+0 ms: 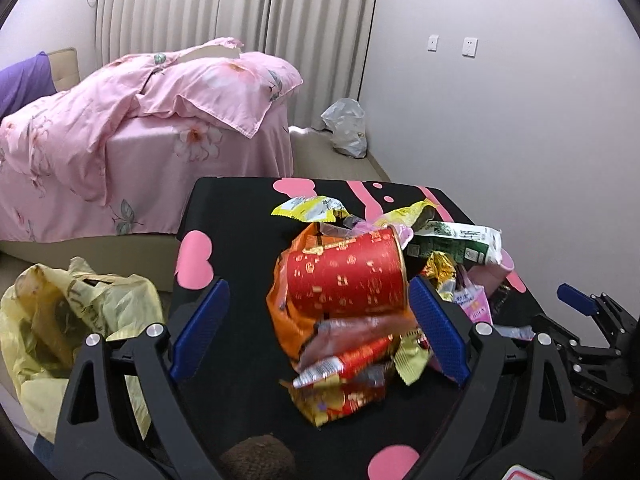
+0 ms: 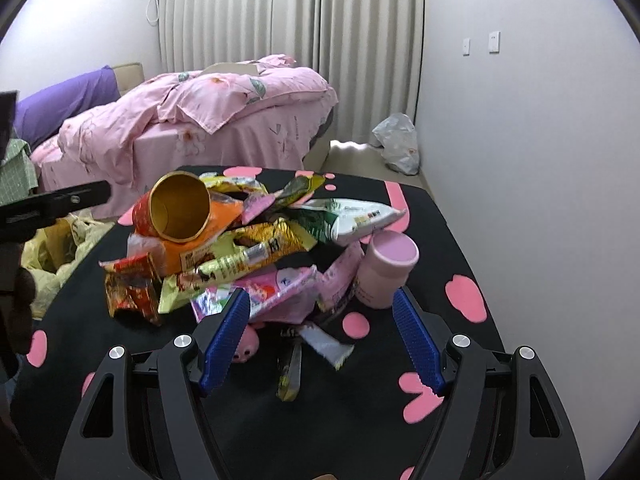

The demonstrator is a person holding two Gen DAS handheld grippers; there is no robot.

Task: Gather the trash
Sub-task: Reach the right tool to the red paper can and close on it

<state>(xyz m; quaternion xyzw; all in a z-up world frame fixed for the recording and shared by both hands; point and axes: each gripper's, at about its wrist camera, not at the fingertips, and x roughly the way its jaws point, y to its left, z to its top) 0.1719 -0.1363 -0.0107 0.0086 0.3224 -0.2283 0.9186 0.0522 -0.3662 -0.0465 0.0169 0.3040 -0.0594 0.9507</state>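
Lying on its side atop the heap, the red paper cup [image 1: 346, 270] sits between your left gripper [image 1: 320, 332] and its spread jaws; the blue pads [image 1: 202, 322] flank the cup and the orange wrapper [image 1: 288, 312] under it without clearly touching either. Nothing is pinched there. Your right gripper [image 2: 326, 340] is likewise wide open and empty, hovering over the near edge of the pile, with a pink sachet [image 2: 264, 294] and a small silver wrapper [image 2: 326, 344] lying between its pads.

From the right wrist view you look into the cup's gold interior, its mouth tilted toward you. Around it the trash is a loose mound of crumpled snack packets: a gold-and-black one [image 2: 248, 256], a white-and-green bag [image 2: 352, 220], a red foil wrapper [image 2: 130, 288]. A pink bottle [image 2: 386, 272] stands upright just beside the heap, close to the right gripper's right-hand pad.

Everything rests on a black table with pink shapes [image 2: 448, 240]. A yellow plastic bag [image 1: 60, 320] lies open on the floor left of the table. Beyond are a bed with pink bedding [image 1: 140, 120] and a white bag [image 1: 346, 128] by the wall.
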